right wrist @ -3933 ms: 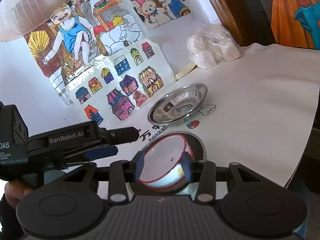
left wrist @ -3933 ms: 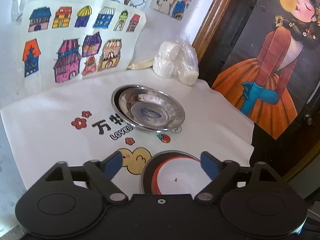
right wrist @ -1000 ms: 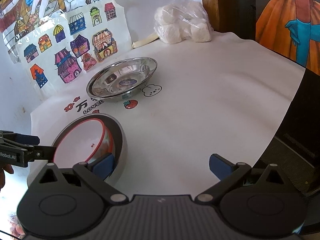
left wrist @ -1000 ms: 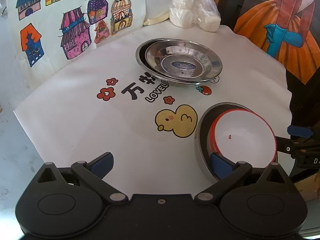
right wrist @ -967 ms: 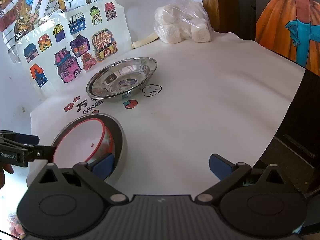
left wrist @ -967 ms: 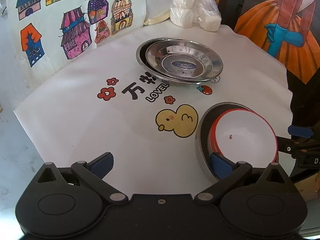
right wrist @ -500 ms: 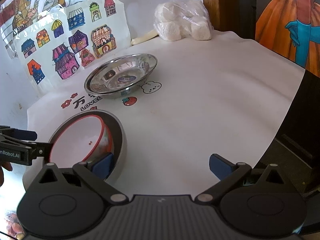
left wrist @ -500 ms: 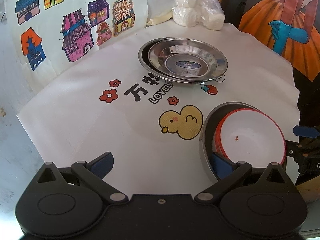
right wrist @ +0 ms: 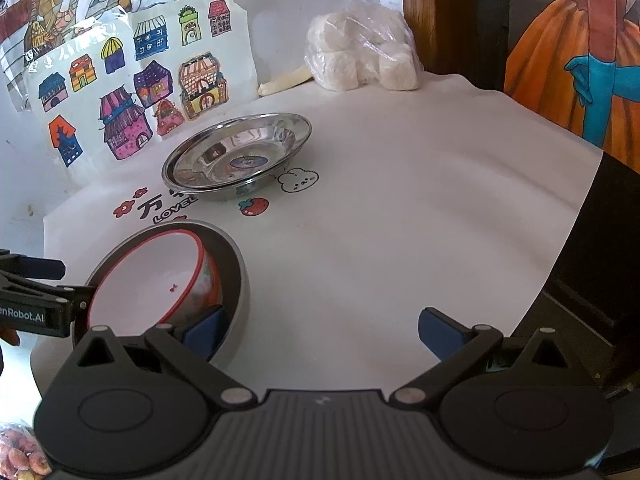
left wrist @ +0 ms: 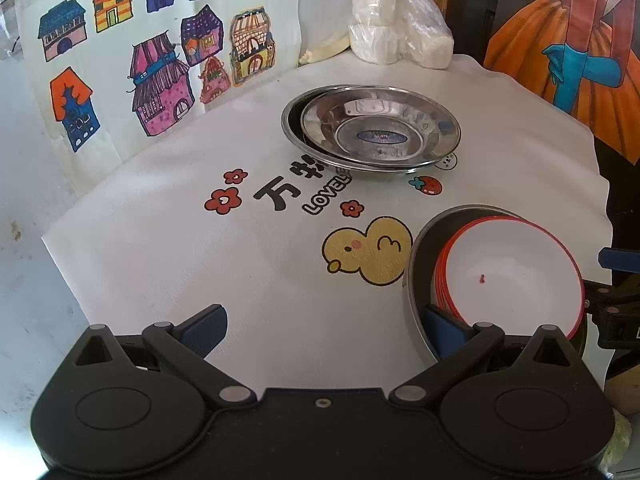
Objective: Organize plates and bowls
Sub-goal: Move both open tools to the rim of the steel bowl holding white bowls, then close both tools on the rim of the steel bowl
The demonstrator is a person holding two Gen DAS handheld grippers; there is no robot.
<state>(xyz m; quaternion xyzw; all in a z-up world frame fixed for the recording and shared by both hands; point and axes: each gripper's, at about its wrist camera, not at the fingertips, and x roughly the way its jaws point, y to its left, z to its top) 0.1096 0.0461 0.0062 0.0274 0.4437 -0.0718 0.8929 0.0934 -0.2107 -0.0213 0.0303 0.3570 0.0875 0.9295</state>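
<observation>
Two stacked steel plates [left wrist: 376, 132] sit at the back of the white printed cloth [left wrist: 200, 264]; they also show in the right wrist view [right wrist: 240, 160]. A white bowl with a red rim [left wrist: 508, 272] lies tilted inside a grey bowl [left wrist: 416, 264], near the front; both show in the right wrist view, the white bowl [right wrist: 156, 276] and the grey bowl [right wrist: 236, 280]. My left gripper [left wrist: 324, 328] is open and empty, its right finger at the grey bowl's near rim. My right gripper [right wrist: 324, 332] is open and empty, its left finger at the grey bowl's rim.
A plastic bag of white lumps [left wrist: 400, 36] stands at the back by the wall. House drawings [left wrist: 160, 64] lean against the wall at the left. The cloth's right edge [right wrist: 576, 208] drops off to a dark gap. A painted picture [left wrist: 568, 52] stands at the right.
Both grippers have drawn back slightly from the nested bowls, so the scene sits a little farther away. 3.9 s ago the right gripper was shut on the white bowl's rim; now it is open.
</observation>
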